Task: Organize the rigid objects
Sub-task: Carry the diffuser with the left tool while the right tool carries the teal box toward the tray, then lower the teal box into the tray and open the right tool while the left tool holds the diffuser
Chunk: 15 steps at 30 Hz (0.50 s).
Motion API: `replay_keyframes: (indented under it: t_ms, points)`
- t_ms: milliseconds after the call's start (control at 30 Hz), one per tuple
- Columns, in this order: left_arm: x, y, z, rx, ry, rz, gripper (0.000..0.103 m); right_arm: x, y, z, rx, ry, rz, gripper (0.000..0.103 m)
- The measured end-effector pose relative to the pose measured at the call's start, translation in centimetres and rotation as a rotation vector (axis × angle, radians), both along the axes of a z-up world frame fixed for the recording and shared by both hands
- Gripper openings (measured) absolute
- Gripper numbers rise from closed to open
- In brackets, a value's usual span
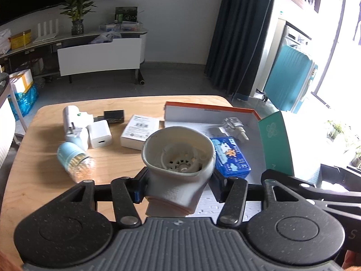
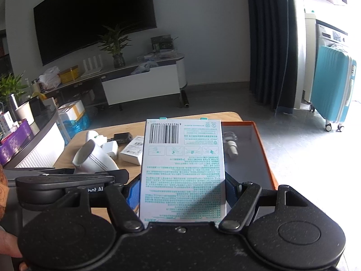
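My left gripper (image 1: 179,187) is shut on the narrow neck of a white funnel-shaped plastic part (image 1: 178,151), its wide mouth facing away; it hangs over the near-left edge of the orange-rimmed tray (image 1: 209,110). In the tray lie a blue printed box (image 1: 230,158) and a clear-and-white nozzle piece (image 1: 234,127). My right gripper (image 2: 182,189) is shut on a flat white box with teal print and a barcode (image 2: 183,158), held upright above the tray (image 2: 264,153). The funnel part (image 2: 94,158) shows at the left of the right wrist view.
On the wooden table (image 1: 108,160) left of the tray lie a white box (image 1: 140,131), a white charger (image 1: 99,136), a white travel adapter (image 1: 76,122), a black box (image 1: 114,116) and a pale blue jar on its side (image 1: 72,158). A teal suitcase (image 1: 291,81) stands beyond.
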<state>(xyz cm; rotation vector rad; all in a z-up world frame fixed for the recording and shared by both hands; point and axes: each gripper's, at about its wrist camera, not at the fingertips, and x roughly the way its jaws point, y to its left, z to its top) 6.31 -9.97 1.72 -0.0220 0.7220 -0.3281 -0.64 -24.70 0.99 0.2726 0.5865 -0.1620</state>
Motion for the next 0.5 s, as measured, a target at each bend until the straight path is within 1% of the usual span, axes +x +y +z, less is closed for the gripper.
replay_keyframes:
  t_ms: [500]
  points:
    - [0.7, -2.6, -0.5, 0.005, 0.015, -0.055, 0.055, -1.0, -3.3, -0.7, 0.006, 0.014, -0.089, 0.084]
